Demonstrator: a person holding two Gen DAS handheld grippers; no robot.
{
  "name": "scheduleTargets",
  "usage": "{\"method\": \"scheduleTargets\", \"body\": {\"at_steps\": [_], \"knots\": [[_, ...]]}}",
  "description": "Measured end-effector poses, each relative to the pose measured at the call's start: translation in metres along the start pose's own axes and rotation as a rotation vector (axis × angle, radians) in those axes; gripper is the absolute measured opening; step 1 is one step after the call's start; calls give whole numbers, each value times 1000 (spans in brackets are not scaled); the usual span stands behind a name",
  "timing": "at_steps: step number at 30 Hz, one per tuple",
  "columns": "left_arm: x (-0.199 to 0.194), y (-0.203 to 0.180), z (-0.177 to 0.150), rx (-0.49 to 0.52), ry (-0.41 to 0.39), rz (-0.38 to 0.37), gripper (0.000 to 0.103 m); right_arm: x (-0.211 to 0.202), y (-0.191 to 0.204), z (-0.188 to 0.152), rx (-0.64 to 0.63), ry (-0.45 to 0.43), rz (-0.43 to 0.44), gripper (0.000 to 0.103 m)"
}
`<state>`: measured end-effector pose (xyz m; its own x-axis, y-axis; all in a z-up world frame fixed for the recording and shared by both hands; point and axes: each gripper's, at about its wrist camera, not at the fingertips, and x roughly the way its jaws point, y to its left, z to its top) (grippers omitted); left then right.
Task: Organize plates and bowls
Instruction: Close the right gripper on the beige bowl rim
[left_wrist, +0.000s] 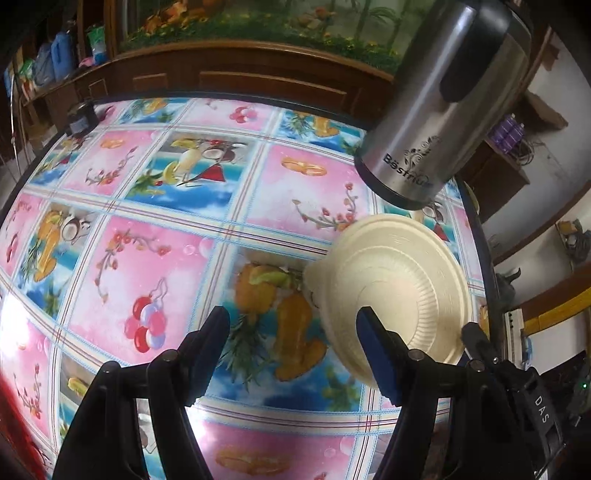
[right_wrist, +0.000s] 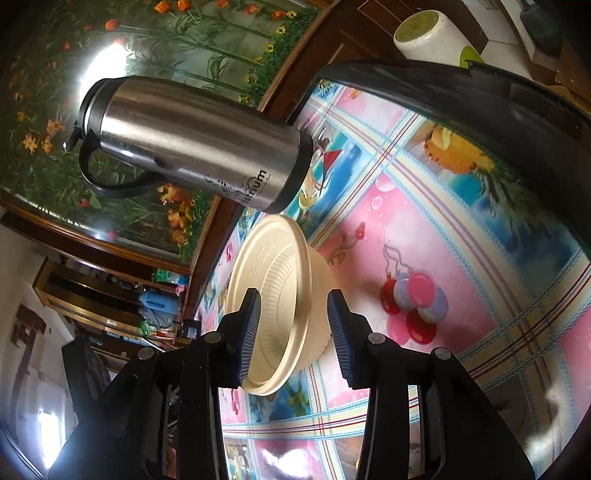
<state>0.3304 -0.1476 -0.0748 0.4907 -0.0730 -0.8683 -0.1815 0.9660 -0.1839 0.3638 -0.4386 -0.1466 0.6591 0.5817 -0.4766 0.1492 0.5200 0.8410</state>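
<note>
1. Black, blue-padded fingers of the right gripper (right_wrist: 293, 325) are spread wide, straddling the rim of a cream plate (right_wrist: 269, 295) without pinching it.
2. The plate sits on top of a cream bowl (right_wrist: 319, 295) on the table.
3. The left gripper (left_wrist: 291, 328) is also released, one finger (left_wrist: 376, 347) in front of the plate (left_wrist: 406, 288).
4. A steel thermos (right_wrist: 192, 147) stands just behind, on the fruit-patterned tablecloth (left_wrist: 155, 258).
</note>
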Motion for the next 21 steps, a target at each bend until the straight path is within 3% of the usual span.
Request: {"method": "scheduleTargets", "body": {"at_steps": [11, 21], "knots": [[24, 2, -2, -54, 63, -42, 71, 3, 0, -3, -2, 6, -14, 36], [31, 3, -3, -71, 64, -72, 71, 2, 3, -4, -10, -3, -34, 36]]}}
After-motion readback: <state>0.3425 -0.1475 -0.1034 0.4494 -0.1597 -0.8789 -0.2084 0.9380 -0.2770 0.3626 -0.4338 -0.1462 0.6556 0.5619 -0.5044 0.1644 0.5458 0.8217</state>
